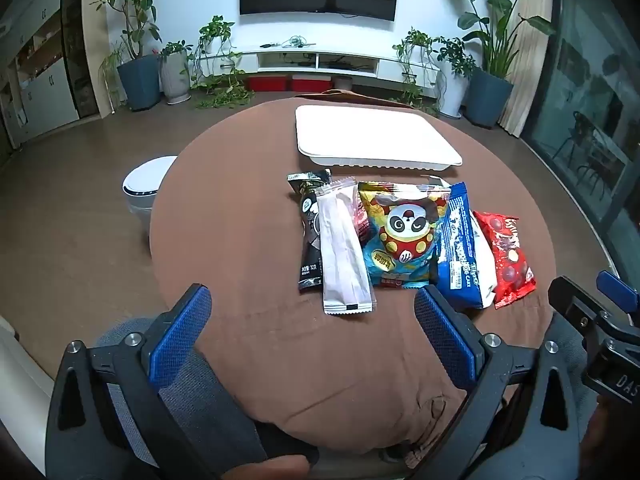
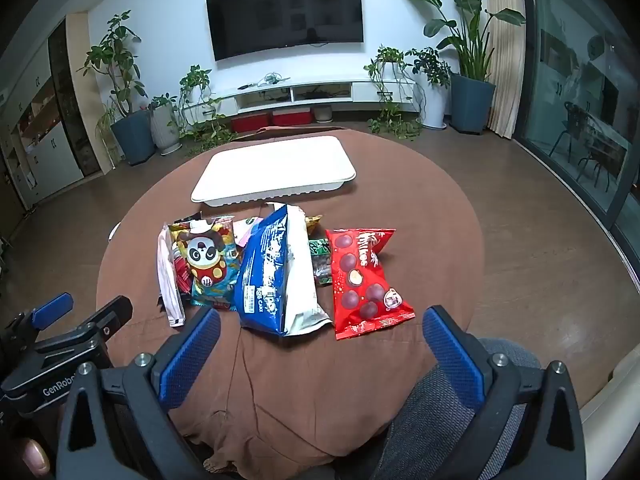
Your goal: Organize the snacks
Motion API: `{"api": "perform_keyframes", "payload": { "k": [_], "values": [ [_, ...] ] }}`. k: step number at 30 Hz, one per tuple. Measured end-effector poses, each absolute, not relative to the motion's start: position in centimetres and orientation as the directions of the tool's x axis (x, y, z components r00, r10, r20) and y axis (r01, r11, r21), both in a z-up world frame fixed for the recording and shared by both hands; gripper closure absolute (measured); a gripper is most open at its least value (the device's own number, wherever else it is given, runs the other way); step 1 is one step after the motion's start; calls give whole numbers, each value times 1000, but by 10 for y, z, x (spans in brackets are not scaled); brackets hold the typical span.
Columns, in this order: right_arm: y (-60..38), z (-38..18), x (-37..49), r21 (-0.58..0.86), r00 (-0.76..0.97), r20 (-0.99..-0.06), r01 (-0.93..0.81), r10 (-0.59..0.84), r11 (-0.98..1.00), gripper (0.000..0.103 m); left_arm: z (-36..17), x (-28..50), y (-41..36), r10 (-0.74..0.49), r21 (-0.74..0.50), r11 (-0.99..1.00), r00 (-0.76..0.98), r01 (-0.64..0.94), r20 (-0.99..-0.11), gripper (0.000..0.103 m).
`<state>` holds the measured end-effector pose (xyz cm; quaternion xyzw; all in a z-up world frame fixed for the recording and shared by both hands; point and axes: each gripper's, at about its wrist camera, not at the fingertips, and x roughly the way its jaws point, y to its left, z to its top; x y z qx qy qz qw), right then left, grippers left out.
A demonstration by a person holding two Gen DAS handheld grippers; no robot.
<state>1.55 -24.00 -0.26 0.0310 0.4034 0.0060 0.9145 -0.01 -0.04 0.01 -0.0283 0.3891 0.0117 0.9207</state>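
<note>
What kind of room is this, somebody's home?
Most likely a home living room: a wall-mounted TV above a low white media cabinet, with potted plants alongside it.

Round table [image 1: 240, 240] under brown cloth | white tray [image 1: 376, 136] at the far side | nearer: black packet [image 1: 310, 236], white sachet [image 1: 342, 252], panda bag [image 1: 402, 236], blue cake bag [image 1: 460, 248], red chocolate bag [image 1: 508, 256] side by side

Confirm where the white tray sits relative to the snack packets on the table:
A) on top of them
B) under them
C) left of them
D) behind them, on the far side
D: the white tray lies empty on the brown tablecloth, beyond the row of snack packets.
</note>
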Motion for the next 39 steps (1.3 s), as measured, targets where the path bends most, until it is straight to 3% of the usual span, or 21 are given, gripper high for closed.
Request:
{"api": "perform_keyframes", "payload": {
  "k": [39],
  "values": [
    [-239, -11, 16, 46, 661, -750, 18, 22, 999, 0, -7, 1, 1, 6, -35, 998, 690, -46, -724, 0]
  ]
}}
